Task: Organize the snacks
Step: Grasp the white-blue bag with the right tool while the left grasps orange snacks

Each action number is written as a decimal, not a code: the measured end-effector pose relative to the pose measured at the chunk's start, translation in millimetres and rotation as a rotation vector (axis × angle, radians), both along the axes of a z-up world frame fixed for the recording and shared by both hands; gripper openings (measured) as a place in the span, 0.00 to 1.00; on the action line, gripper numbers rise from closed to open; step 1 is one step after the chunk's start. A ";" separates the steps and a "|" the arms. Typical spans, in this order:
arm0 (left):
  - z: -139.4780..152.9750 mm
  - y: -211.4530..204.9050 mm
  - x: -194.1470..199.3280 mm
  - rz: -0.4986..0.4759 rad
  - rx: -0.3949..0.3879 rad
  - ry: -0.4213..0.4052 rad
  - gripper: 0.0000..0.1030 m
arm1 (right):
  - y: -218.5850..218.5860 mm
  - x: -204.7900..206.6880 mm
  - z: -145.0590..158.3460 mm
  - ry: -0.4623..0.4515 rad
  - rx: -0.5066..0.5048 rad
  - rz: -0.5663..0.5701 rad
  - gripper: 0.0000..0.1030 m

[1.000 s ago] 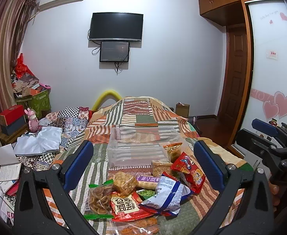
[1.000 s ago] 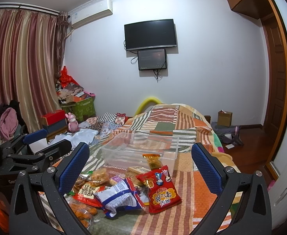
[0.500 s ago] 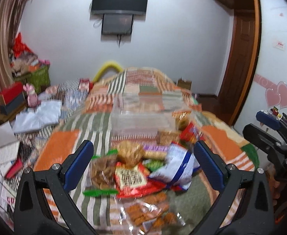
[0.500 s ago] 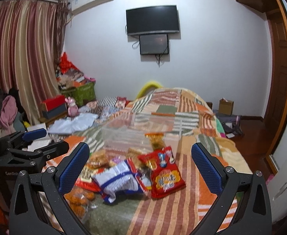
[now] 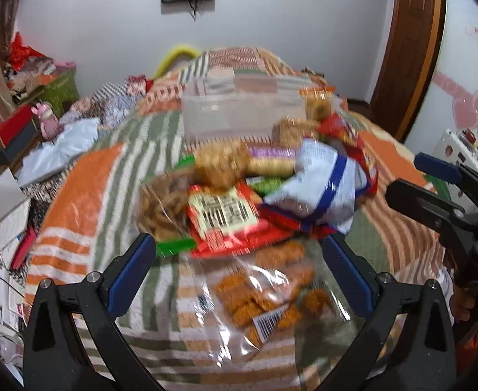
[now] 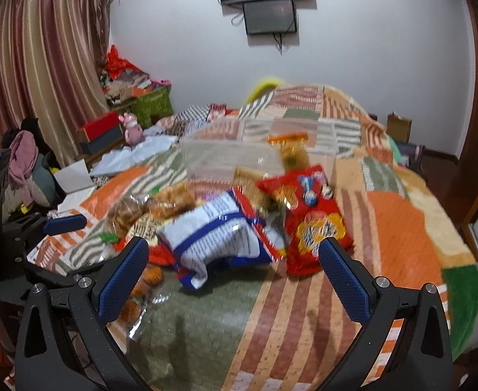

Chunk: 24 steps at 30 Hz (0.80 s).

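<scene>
Two grippers gape wide, holding nothing: the left gripper hovers over a clear bag of orange snacks on the bedspread; the right gripper faces the white-and-blue bag.

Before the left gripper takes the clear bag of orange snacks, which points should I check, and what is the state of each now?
1. Left gripper open: ok, both fingers spread wide with nothing between them.
2. Clear bag of orange snacks lined up between the fingers: ok, it lies just ahead of them.
3. Bag free of other packs: not ok, the red snack pack seems to overlap its far edge.
4. Clear plastic bin ready to receive: cannot tell, the picture is blurred, though it looks lidless.
5. Right gripper out of the way: ok, it is open and holds nothing, over the white and blue bag.
</scene>
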<state>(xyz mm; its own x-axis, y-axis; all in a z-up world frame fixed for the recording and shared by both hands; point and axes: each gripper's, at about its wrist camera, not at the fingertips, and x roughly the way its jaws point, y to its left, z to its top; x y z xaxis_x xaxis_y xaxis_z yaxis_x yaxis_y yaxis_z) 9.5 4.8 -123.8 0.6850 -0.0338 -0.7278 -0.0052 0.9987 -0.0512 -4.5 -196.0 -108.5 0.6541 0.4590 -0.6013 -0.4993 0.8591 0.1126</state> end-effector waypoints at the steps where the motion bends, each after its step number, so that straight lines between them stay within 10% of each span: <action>1: -5.2 -2.2 0.1 -0.004 0.002 0.013 1.00 | 0.7 0.2 -1.6 0.007 -0.002 0.000 1.00; 15: -43.3 2.8 5.3 -0.031 -0.147 0.106 1.00 | 3.8 13.7 -19.9 0.099 -0.004 0.013 1.00; 24: -34.9 0.3 -1.8 -0.059 -0.146 0.073 0.83 | 8.0 14.1 -19.5 0.093 -0.026 0.010 1.00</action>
